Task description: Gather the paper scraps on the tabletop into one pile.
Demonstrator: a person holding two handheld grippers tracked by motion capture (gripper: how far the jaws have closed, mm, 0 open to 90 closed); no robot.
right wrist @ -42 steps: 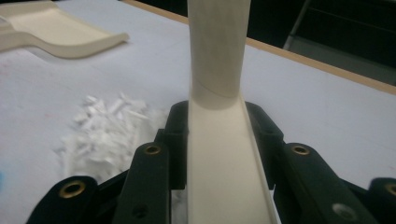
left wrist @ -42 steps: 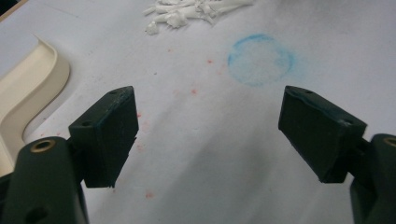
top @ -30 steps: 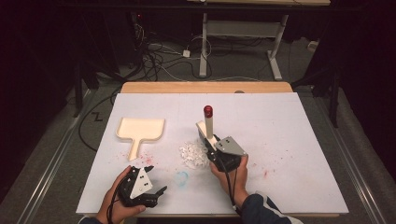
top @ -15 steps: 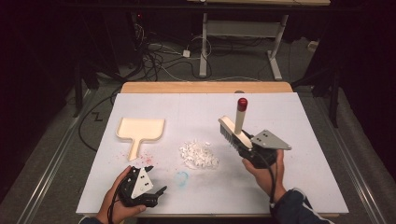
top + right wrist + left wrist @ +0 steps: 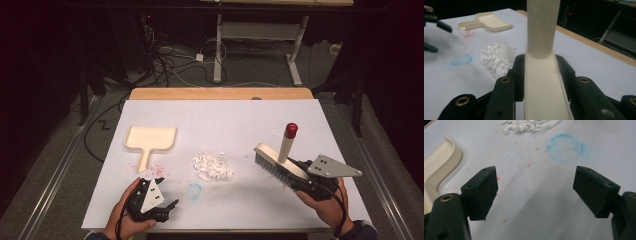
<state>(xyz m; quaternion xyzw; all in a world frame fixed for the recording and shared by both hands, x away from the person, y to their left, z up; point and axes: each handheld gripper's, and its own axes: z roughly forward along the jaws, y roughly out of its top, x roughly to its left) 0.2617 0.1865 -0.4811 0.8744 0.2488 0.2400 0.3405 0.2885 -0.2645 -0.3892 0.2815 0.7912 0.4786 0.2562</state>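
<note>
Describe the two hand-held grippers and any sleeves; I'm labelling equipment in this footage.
Both the left gripper and the right gripper are black, with a grey three-cornered plate on top and a black cable. Flat black pads tip the jaws; brass rivets sit at their joints. The sleeves are dark.

— What lies between the jaws?
— Bare white table (image 5: 534, 202), speckled red. The left gripper (image 5: 535, 192) stands wide open, holding nothing.
— And beyond?
— A blue ring (image 5: 565, 147) smudged on the sheet, just short of the white scraps (image 5: 524, 125) at the top edge.
— To the left?
— The cream dustpan (image 5: 439, 165), its rim curving past the left jaw.
</note>
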